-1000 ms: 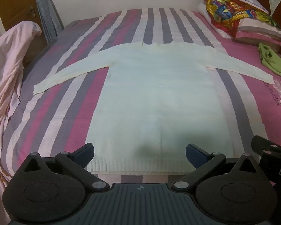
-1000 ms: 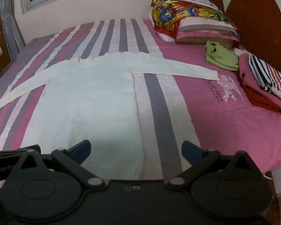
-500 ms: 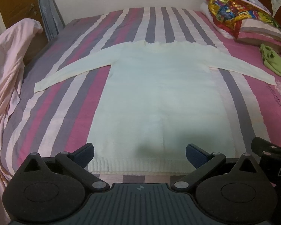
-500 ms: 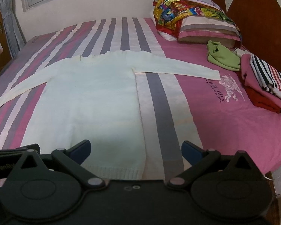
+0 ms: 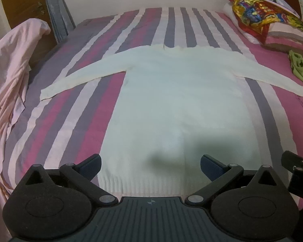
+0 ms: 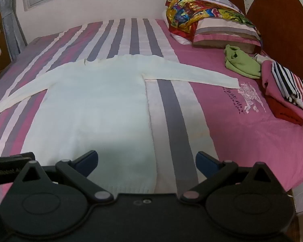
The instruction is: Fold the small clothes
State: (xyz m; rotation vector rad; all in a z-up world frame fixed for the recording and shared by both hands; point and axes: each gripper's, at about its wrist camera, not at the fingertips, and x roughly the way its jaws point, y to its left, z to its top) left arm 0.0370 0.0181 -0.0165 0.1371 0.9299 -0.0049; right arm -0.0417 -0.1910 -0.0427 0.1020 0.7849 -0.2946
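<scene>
Fingers on both grippers spread wide, nothing between them — left gripper (image 5: 150,164) sits over the sweater's hem, right gripper (image 6: 147,159) over the hem's right corner and the bare bedspread beside it. White sweater (image 5: 177,104) lies flat on the striped bedspread (image 5: 56,111), roughly centred, hem toward the cameras, neckline far side. Both long sleeves stretched out sideways, angling slightly toward the hem; left cuff (image 5: 45,93) rests on grey and pink stripes, right cuff (image 6: 231,82) on the plain pink panel next to a pale printed logo (image 6: 246,98). Knit is fine, ribbed band along the hem (image 5: 143,184), body smooth with almost no wrinkles — a soft shadow falls across the lower part. Unfolded so far. Green garment (image 6: 241,64) crumpled near the pillows (image 6: 222,30), striped and red clothes (image 6: 288,92) piled at the right edge, pink sheet (image 5: 8,76) bunched off the left side.
</scene>
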